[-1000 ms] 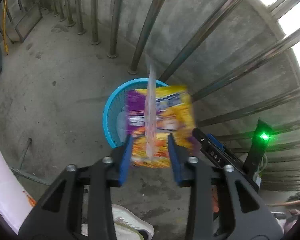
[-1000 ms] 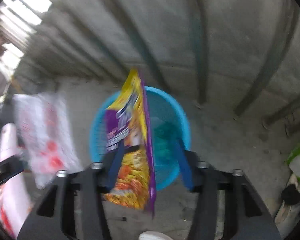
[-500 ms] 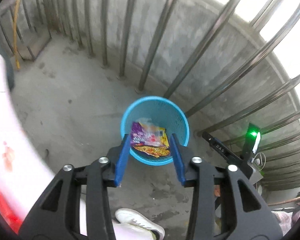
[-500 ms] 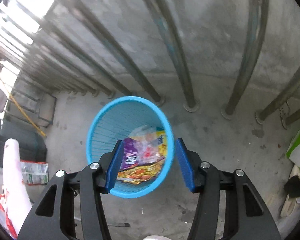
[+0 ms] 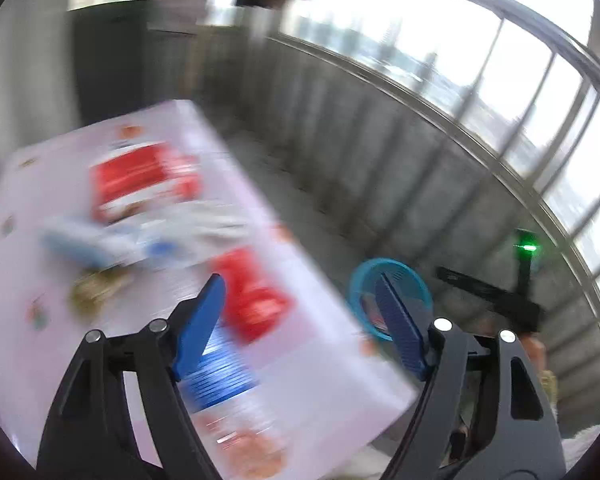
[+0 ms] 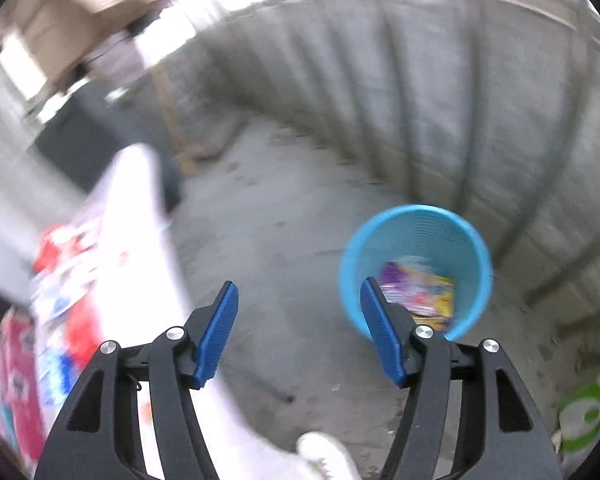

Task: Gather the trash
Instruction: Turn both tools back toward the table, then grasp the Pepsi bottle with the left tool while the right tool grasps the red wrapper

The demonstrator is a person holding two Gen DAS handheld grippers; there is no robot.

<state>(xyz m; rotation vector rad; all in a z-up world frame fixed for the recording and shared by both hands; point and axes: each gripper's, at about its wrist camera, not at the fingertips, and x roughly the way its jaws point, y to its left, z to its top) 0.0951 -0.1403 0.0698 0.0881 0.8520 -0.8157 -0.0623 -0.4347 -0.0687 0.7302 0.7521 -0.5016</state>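
Item: yellow-purple snack wrapper (image 6: 418, 294) in blue basket (image 6: 414, 224), below-right of my right gripper (image 6: 296, 326). Both grippers, left (image 5: 300, 322) incl., just widened, jaws apart, empty.

Daylit, heavy motion blur, fisheye warp

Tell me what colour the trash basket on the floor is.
Light blue. The basket shows best in the right wrist view, with a purple and yellow wrapper inside.
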